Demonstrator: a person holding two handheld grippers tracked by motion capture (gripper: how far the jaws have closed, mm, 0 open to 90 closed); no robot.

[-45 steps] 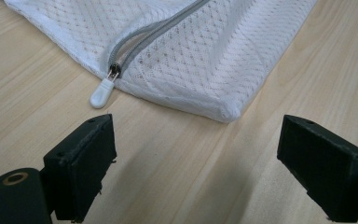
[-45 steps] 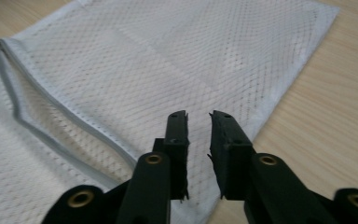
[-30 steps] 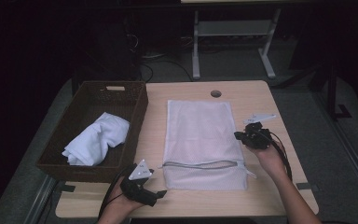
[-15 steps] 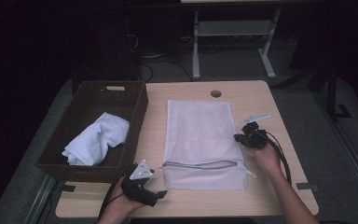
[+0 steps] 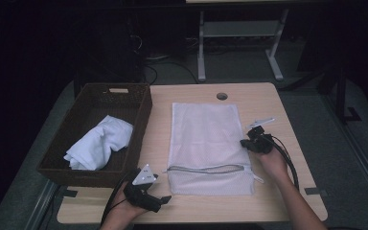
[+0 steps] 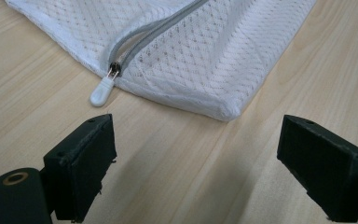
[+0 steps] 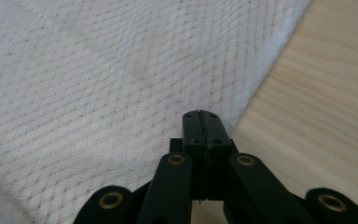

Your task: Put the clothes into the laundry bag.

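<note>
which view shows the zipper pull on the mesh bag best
The left gripper view: the white zipper pull lies large and sharp on the table at the zipper's end. The high view shows the grey zipper as a thin line. The right gripper view shows plain mesh.

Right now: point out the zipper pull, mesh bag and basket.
zipper pull [image 6: 101,90], left gripper view, its white tab.
mesh bag [image 5: 203,134], high view, middle of the fabric.
basket [image 5: 144,111], high view, its right wall.
</note>
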